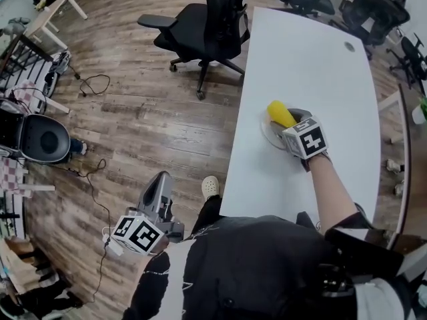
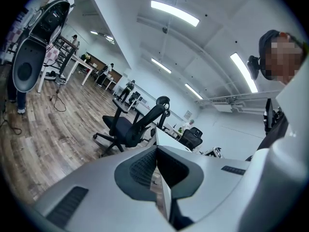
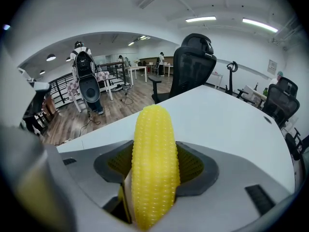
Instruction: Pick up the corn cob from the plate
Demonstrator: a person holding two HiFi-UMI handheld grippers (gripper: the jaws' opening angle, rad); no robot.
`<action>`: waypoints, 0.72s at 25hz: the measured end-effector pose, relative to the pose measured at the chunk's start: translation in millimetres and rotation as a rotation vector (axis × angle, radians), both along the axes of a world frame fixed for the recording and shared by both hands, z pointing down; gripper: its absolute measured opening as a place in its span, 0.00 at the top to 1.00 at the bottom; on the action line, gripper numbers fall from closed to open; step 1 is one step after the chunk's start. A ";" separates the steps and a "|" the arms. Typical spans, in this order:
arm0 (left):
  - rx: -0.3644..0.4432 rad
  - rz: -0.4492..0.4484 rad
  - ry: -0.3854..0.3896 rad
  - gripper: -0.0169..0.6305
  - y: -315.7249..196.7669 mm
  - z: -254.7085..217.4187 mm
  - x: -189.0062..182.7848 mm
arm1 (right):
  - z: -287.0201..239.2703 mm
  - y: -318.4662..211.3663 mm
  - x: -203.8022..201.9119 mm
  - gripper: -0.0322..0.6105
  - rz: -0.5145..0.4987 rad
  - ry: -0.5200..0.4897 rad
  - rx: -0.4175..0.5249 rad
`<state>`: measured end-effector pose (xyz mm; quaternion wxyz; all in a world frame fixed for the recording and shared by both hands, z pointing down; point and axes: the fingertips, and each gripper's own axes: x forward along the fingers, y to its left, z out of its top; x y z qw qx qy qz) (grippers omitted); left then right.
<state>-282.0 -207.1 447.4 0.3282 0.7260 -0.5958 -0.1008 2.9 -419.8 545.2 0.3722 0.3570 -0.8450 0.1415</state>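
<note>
A yellow corn cob (image 1: pixel 280 114) (image 3: pixel 153 163) sits between the jaws of my right gripper (image 1: pixel 288 120) (image 3: pixel 154 170), which is shut on it over a small white plate (image 1: pixel 269 135) on the white table (image 1: pixel 313 72). In the right gripper view the cob sticks out forward past the jaw pads. My left gripper (image 1: pixel 156 193) (image 2: pixel 155 170) hangs off the table to the left, over the wooden floor, jaws shut with nothing between them.
A black office chair (image 1: pixel 207 25) stands at the table's far left corner. More chairs (image 1: pixel 373 5) stand beyond the far end. A cable (image 1: pixel 97 82) and a round black seat (image 1: pixel 40 139) lie on the floor at left. My legs and a shoe (image 1: pixel 210 187) are beside the table's near edge.
</note>
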 end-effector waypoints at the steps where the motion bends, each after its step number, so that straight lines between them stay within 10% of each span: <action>1: 0.002 -0.008 -0.002 0.95 3.2 -1.0 -0.7 | -2.5 -0.5 0.9 0.54 0.008 -0.009 0.002; 18: 0.074 -0.025 -0.046 0.95 44.8 -29.6 40.6 | -58.6 59.8 14.0 0.55 0.007 -0.232 0.036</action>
